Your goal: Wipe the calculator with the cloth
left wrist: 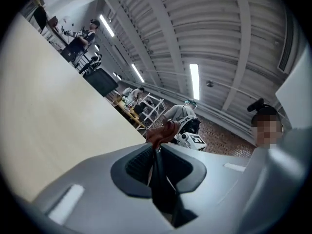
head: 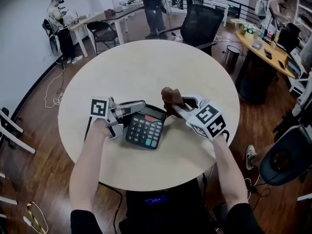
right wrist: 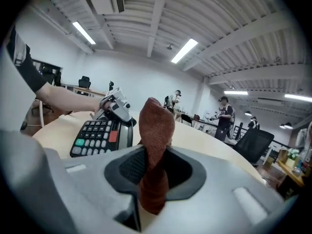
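Note:
A black calculator [head: 145, 127] with a red and a green key lies on the round cream table [head: 146, 67], near its front edge. My left gripper [head: 139, 106] is shut on the calculator's far left edge; in the left gripper view a thin dark slab [left wrist: 163, 189] sits pinched between the jaws [left wrist: 157, 152]. My right gripper [head: 176, 106] is just right of the calculator's top, shut on a bunched brown cloth [head: 170, 96]. The cloth [right wrist: 155, 130] sticks up out of the jaws [right wrist: 155, 155], with the calculator [right wrist: 97, 135] to its left.
A black office chair [head: 200, 21] stands behind the table. A grey bin [head: 231, 57] and a cluttered wooden desk [head: 263, 48] are at the right. More desks and several people are at the back. Cables lie on the wooden floor [head: 53, 91] at the left.

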{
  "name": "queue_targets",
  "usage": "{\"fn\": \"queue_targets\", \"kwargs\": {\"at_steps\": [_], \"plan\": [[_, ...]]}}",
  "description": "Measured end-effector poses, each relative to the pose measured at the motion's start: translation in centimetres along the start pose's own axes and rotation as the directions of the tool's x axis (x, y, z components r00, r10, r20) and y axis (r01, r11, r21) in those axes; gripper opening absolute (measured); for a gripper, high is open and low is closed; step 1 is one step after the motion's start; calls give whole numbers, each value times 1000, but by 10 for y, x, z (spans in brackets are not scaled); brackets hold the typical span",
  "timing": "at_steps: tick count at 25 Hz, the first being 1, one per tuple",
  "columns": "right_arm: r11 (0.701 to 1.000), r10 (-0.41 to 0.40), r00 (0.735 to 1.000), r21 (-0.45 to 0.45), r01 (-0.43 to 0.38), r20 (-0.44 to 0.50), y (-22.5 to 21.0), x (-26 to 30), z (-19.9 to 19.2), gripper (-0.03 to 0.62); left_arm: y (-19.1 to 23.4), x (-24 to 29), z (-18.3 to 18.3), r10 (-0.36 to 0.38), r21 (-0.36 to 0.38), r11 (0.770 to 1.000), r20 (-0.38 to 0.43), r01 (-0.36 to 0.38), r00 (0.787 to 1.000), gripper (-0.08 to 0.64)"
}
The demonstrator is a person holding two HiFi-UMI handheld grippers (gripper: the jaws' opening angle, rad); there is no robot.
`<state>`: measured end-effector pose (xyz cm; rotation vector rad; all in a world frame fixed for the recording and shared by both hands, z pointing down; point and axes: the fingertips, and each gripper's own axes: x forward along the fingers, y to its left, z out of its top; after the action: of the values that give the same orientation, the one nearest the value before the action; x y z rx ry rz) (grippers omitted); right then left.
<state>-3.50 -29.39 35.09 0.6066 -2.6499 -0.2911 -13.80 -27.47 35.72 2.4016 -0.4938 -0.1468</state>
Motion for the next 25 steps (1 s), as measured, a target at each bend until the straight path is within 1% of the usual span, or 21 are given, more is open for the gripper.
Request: {"fn": "queue_targets", "kwargs": {"at_steps": [3,5,6,7,8,9,10,11,12,14,15,16,17,18,19,20,21,22,23,24,25], "plan": [[998,52,996,-17,-53,-79,-4,21,-13,87,4,17,1,31,54,998,-76,-27,997,57],[997,75,989,-18,-78,-124,-6,33,-18,87,5,23,7,59,126,991,-83,-48,995,62],[996,84,986,-18,-88,-144,-6,39,-20,87,6,25,10,88,170,983,-73,-75,993,68],[995,92,983,-19,-96,-161,-6,43,-21,87,9,25,14,125,218,970,-55,-110,991,92],[994,98,980,-21,-103,-175,-6,47,-21,87,11,25,18,166,270,951,-31,-152,986,160],[994,103,977,-24,-109,-188,-5,49,-22,87,14,22,20,212,321,926,-3,-199,977,220],[993,107,974,-28,-115,-197,-3,49,-23,87,17,16,23,255,357,900,29,-248,967,255],[992,110,973,-34,-120,-204,-3,49,-23,87,19,7,25,289,372,882,64,-291,955,276],[992,110,971,-43,-122,-211,-4,47,-24,87,17,-3,28,310,365,873,99,-325,945,279],[991,97,970,-70,-116,-224,-10,40,-27,87,5,-27,25,340,311,876,141,-368,930,278],[990,91,969,-80,-112,-231,-12,38,-29,87,-6,-41,14,357,259,887,140,-382,924,276],[990,91,968,-85,-114,-236,-11,36,-31,87,-19,-55,-3,367,180,905,128,-386,921,258],[989,99,966,-85,-122,-238,-7,36,-32,87,-36,-66,-24,357,79,927,117,-367,927,228],[987,111,965,-84,-135,-239,-1,37,-32,87,-56,-70,-43,319,-28,948,114,-318,941,211],[986,124,963,-84,-147,-239,5,38,-31,87,-75,-68,-58,263,-119,961,122,-249,957,206],[984,133,962,-85,-157,-240,10,40,-29,87,-90,-63,-68,211,-188,965,141,-183,967,206],[983,139,961,-84,-163,-241,13,41,-29,87,-95,-58,-73,185,-236,961,171,-142,968,207],[983,141,960,-82,-165,-243,15,42,-29,87,-90,-56,-74,186,-272,954,212,-125,959,202],[984,140,959,-78,-163,-244,15,43,-31,87,-79,-57,-72,207,-307,944,266,-120,942,218],[985,135,960,-72,-157,-245,14,42,-32,87,-65,-59,-66,233,-346,932,332,-112,914,232],[987,128,961,-63,-147,-244,11,41,-32,87,-53,-60,-57,252,-386,919,408,-84,878,232]]}}
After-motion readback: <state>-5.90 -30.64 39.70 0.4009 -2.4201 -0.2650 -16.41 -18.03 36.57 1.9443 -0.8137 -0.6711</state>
